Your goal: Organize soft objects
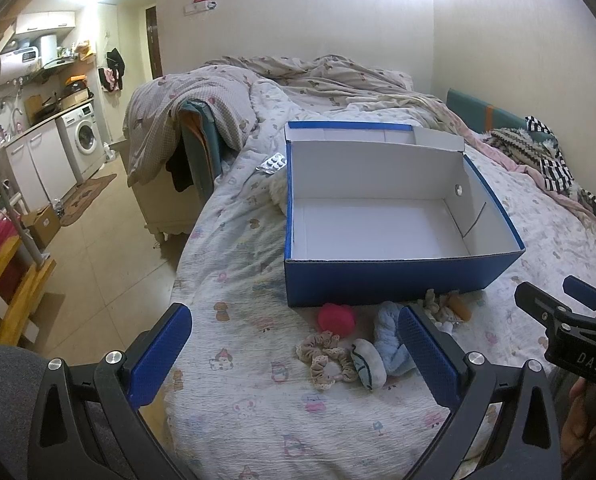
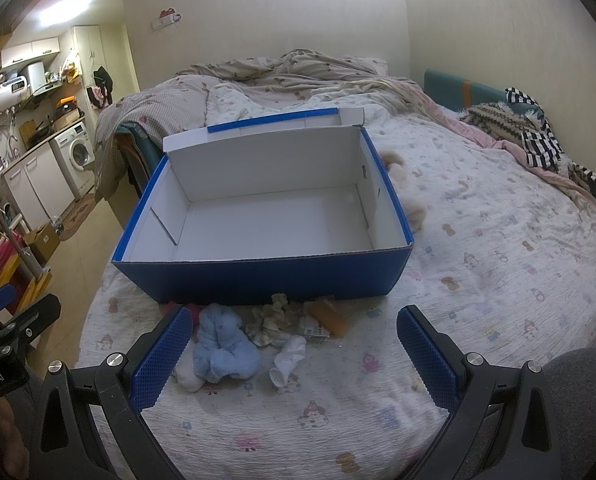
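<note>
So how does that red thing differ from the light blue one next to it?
The red toy is small, round and compact; the blue toy is larger, lumpy and sprawled out. The red one lies right at the blue box's front wall, the blue one a bit nearer the tongs. Both look soft, and both lie on the bed, outside the box.

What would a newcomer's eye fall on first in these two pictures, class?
First the open blue box, white inside and holding nothing, in the middle of the bed. Then the small soft things lying before its near wall: a light blue plush toy, a white sock and a red one.
</note>
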Available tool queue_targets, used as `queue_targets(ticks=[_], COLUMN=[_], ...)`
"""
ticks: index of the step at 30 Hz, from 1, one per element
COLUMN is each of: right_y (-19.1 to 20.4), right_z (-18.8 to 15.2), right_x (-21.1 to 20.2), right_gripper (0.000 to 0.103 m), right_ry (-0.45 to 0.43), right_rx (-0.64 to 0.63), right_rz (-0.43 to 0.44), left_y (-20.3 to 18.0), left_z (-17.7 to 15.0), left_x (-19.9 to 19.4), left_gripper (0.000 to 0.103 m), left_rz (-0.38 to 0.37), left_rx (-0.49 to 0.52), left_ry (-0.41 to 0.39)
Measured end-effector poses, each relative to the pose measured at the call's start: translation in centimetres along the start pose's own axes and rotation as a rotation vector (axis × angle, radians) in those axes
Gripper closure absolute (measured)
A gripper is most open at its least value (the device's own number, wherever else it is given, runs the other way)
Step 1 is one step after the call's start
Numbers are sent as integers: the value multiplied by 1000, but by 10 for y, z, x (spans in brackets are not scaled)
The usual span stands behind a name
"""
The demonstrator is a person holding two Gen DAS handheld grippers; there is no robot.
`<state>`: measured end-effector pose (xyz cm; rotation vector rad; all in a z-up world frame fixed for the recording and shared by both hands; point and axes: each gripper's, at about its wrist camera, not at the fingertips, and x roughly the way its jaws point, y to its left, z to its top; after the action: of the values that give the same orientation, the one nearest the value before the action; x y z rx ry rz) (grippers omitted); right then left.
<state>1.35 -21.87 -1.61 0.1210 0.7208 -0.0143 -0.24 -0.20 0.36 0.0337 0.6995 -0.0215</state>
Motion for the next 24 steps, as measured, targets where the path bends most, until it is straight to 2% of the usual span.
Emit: queue_targets(ticks=[16,24], right_y=[1,-5], right_z=[1,19], right_x=[0,5], right_gripper=[0,0], right_ry=[1,76], right_rx=[1,9], right_rz=[0,74], left_y=[-1,10], left_z=[0,25], left_x=[0,19], left_gripper=[0,0], left_rz=[-20,5], left_rx=[-7,-35], left_ry=[7,106])
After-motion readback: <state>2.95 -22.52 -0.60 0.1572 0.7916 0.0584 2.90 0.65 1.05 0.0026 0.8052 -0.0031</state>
